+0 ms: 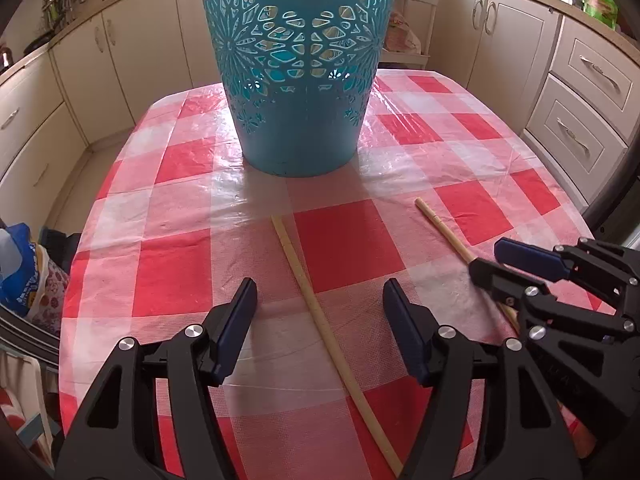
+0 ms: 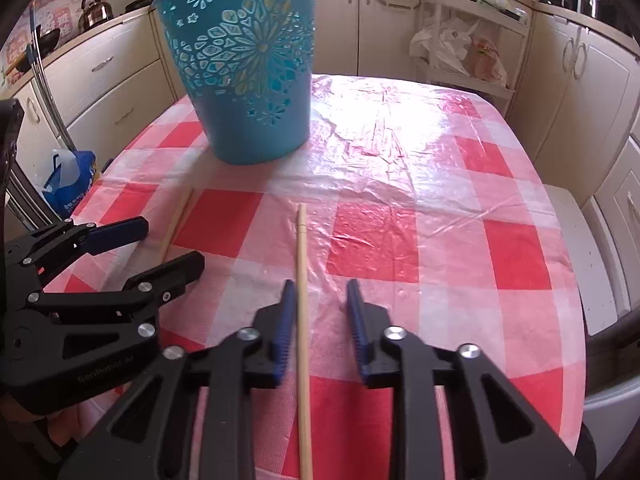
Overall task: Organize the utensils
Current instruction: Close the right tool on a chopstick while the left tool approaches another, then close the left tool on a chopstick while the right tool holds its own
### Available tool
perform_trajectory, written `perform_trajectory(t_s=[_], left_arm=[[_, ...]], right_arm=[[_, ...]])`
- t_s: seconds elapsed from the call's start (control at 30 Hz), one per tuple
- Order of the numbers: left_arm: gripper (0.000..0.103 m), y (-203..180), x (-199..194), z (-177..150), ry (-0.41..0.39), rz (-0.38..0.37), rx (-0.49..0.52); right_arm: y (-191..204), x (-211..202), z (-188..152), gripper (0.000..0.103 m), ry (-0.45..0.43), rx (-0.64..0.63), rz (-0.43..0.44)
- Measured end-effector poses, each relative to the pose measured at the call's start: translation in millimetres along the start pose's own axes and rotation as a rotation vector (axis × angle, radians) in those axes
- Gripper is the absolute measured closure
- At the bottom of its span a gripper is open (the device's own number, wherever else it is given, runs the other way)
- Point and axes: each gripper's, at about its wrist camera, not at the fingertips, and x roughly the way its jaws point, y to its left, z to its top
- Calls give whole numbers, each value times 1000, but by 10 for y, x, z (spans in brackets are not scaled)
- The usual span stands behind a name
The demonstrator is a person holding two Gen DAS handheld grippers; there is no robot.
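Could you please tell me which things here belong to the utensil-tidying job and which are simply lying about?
Job: left chopstick, right chopstick, teal basket, left gripper, right gripper.
Lying about: kettle, blue bag, checked tablecloth, plastic bags.

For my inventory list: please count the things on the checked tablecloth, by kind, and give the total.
Thin pale wooden chopsticks: 2, one lying between the left claw's fingers, one between the right claw's.
Teal plastic cut-out baskets: 1
Total: 3
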Motion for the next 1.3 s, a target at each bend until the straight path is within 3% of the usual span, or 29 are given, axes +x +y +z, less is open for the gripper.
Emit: perform_trajectory(t_s=[0.03, 0.1, 0.17, 0.23, 0.37, 0.5, 0.57, 0.63, 0.77, 0.87, 0.9, 0.93, 0.97, 1.07, 1.1, 1.2, 1.3], left_arm=[[41, 2, -1, 1, 0, 0, 0], [41, -3, 4, 4, -1, -3, 1], [41, -23, 16, 10, -3, -9, 11], [49, -49, 15, 7, -8, -7, 20], [50, -89, 8, -1, -11, -1, 31], [50, -144, 7, -6, -9, 8, 52], [61, -166, 0, -11, -13, -13, 62], [90, -195, -11, -9, -12, -49, 75], [97, -118, -8, 12, 15, -126, 53], [97, -44, -14, 11, 36, -161, 56], [97, -25, -15, 13, 42, -157, 57], [97, -5, -11, 19, 48, -159, 56], [96, 18, -7, 29, 55, -168, 55], [88, 50, 12, 57, 59, -162, 46], [86, 58, 24, 66, 59, -164, 40], [87, 51, 32, 66, 47, -155, 39], [97, 56, 19, 46, 49, -154, 39]], right_arm=[[-12, -5, -7, 93, -1, 3, 0], [-12, -20, -26, 96, -2, -1, 1], [3, -37, -45, 97, -2, -3, 1], [11, -59, -67, 97, -2, 6, 8], [51, -84, -85, 97, 14, 9, 17], [158, -63, -56, 96, 31, -81, -25], [202, -50, -39, 96, 37, -123, -34], [146, -44, -27, 96, 43, -99, -5], [-92, -42, -9, 97, 73, 76, 119], [-92, -51, 0, 96, 77, 59, 100], [-64, -57, 5, 90, 75, 31, 81], [-38, -63, 10, 74, 71, 4, 61], [-2, -68, 20, 66, 65, -30, 39], [52, -17, 26, 62, 74, -95, 22], [59, -12, 23, 65, 66, -100, 25], [90, -1, 23, 96, 64, -112, 35], [88, -2, 17, 97, 80, -73, 96]])
